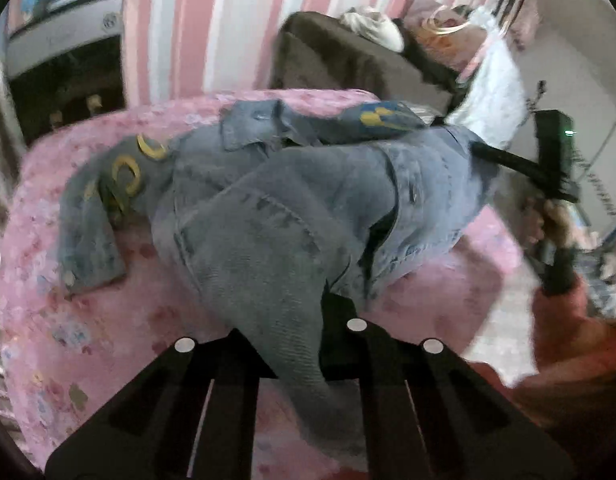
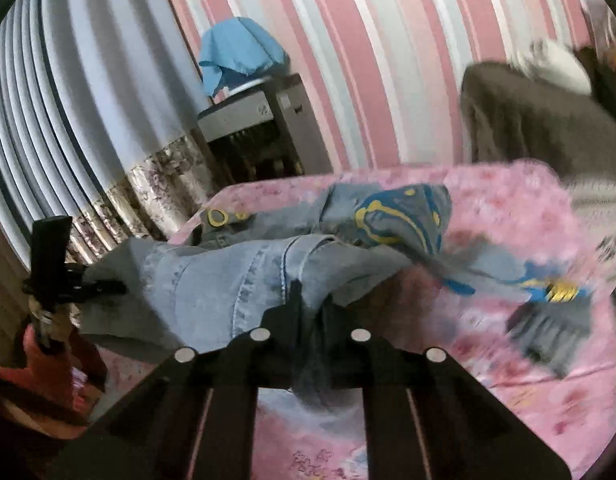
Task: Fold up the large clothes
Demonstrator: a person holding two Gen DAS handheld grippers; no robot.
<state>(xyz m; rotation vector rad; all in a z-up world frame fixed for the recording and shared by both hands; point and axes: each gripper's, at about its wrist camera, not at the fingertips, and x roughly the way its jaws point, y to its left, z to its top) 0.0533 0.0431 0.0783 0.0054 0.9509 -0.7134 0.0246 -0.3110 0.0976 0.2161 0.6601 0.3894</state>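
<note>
A large blue denim jacket point(image 1: 292, 208) with yellow and blue patches lies rumpled on a pink floral bed point(image 1: 68, 320). My left gripper point(image 1: 296, 344) is shut on a fold of the jacket's hem and lifts it off the bed. My right gripper point(image 2: 308, 320) is shut on another edge of the jacket point(image 2: 236, 280), also raised. The right gripper shows in the left wrist view point(image 1: 483, 152) at the jacket's far right edge. The left gripper shows in the right wrist view point(image 2: 108, 286) at the jacket's left end. One sleeve point(image 2: 547, 312) trails on the bed.
A pink and white striped wall point(image 1: 212, 28) stands behind the bed. A brown chair point(image 1: 347, 60) heaped with clothes is at the back right. A grey cabinet point(image 2: 264, 120) with a blue cloth point(image 2: 240, 52) on it stands beside a curtain point(image 2: 68, 120).
</note>
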